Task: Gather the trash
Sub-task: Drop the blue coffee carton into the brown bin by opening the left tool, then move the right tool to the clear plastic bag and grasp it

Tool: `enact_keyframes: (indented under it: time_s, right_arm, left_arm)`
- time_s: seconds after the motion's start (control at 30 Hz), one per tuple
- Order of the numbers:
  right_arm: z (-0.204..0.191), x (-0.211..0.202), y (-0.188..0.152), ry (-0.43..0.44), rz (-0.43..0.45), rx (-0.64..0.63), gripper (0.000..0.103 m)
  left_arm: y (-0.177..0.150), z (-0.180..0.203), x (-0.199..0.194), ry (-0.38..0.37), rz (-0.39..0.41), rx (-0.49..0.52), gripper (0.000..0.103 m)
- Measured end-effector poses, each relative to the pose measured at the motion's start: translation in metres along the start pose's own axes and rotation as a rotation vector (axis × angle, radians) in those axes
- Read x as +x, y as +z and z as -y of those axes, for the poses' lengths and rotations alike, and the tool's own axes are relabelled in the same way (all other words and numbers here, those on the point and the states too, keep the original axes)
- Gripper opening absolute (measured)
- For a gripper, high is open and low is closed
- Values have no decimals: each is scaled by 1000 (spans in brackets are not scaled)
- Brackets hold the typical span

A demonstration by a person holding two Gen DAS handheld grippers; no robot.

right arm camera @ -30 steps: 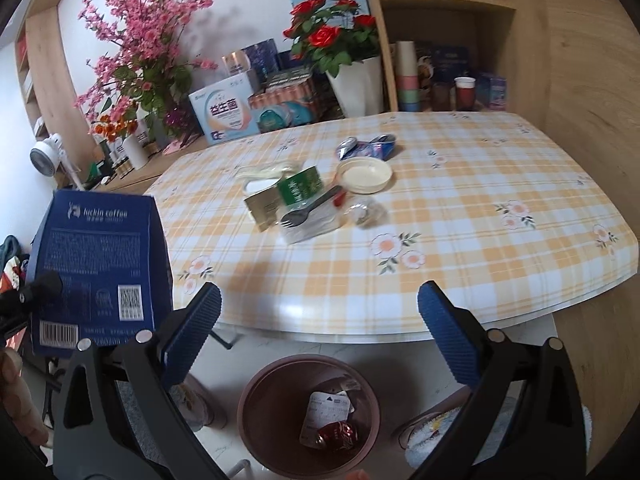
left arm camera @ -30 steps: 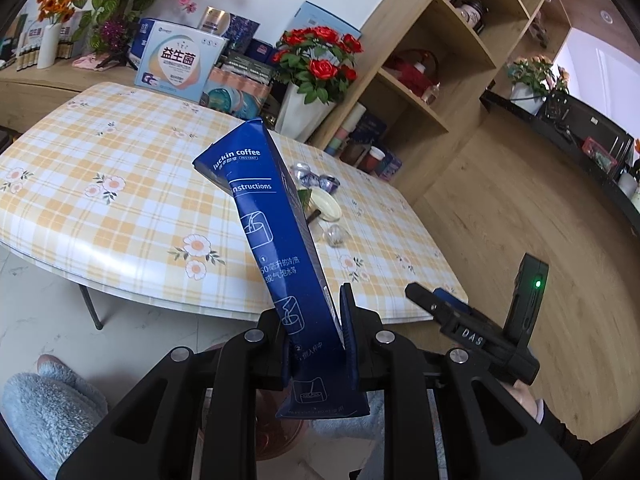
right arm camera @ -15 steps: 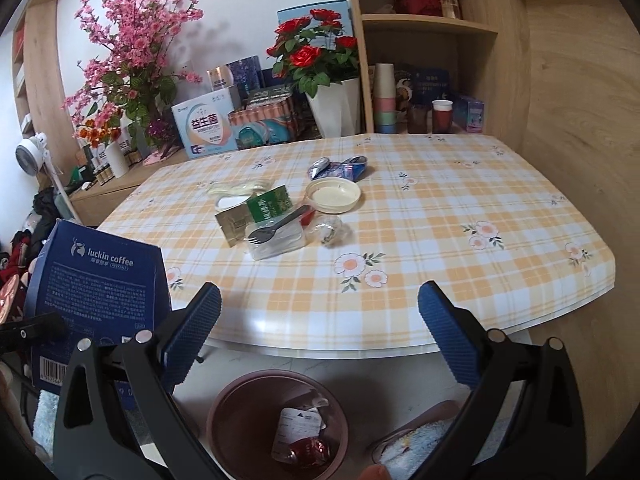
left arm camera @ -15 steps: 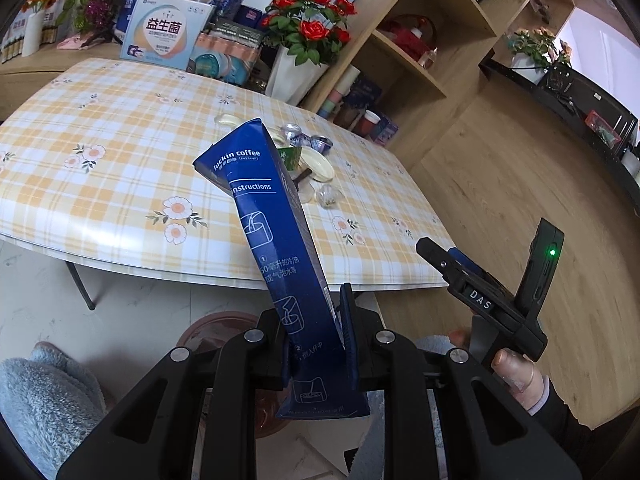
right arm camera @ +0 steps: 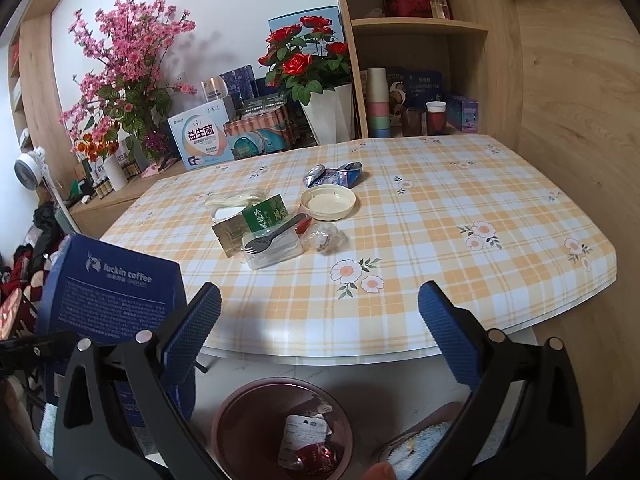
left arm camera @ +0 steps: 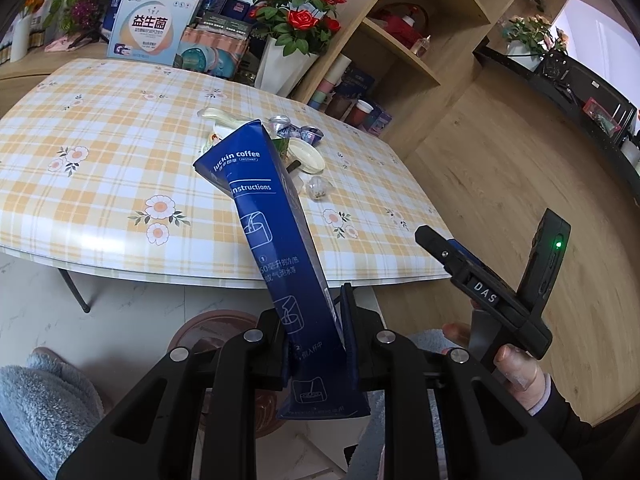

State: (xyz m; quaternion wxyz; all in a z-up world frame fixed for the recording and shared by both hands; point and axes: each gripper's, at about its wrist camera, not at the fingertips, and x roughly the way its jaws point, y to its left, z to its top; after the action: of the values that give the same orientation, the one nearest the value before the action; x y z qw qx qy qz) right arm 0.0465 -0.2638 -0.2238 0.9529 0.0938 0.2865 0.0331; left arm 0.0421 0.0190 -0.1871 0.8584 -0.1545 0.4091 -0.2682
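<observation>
My left gripper (left arm camera: 316,344) is shut on a flattened blue luckin coffee box (left arm camera: 276,240), held upright below the table's front edge; the box also shows at the left of the right wrist view (right arm camera: 116,296). My right gripper (right arm camera: 320,332) is open and empty above a brown trash bin (right arm camera: 256,420) on the floor, which holds wrappers. Part of the bin (left arm camera: 208,332) shows behind the left gripper. Trash lies on the table: a green tea packet (right arm camera: 266,214), a plastic fork (right arm camera: 272,236), a round lid (right arm camera: 328,202), foil wrappers (right arm camera: 332,174).
The checked table (right arm camera: 440,216) stands ahead. Boxes, a rose vase (right arm camera: 328,116) and pink flowers line its far side. A wooden shelf (right arm camera: 420,28) with cups is at the back right. A grey slipper (left arm camera: 44,400) is on the floor at the left.
Both grippers have pulled back and down from the table, bringing the bin more into view. The left gripper still holds the blue box; the right stays open.
</observation>
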Motion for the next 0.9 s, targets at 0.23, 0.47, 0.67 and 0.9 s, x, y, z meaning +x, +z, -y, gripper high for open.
enact_keyframes:
  time_s: [0.23, 0.47, 0.67, 0.9]
  right_arm:
    - [-3, -2, -1, 12, 0, -13, 97]
    - [-1, -1, -3, 4, -6, -10, 97]
    - [-4, -1, -3, -1, -9, -23, 97]
    - [-5, 2, -5, -15, -17, -34, 97]
  left_arm:
    - [-2, -16, 9, 90, -2, -60, 88]
    - [3, -31, -16, 258, 131, -60, 96]
    - [8, -39, -32, 336, 187, -54, 97]
    - [11, -44, -37, 378, 202, -42, 97]
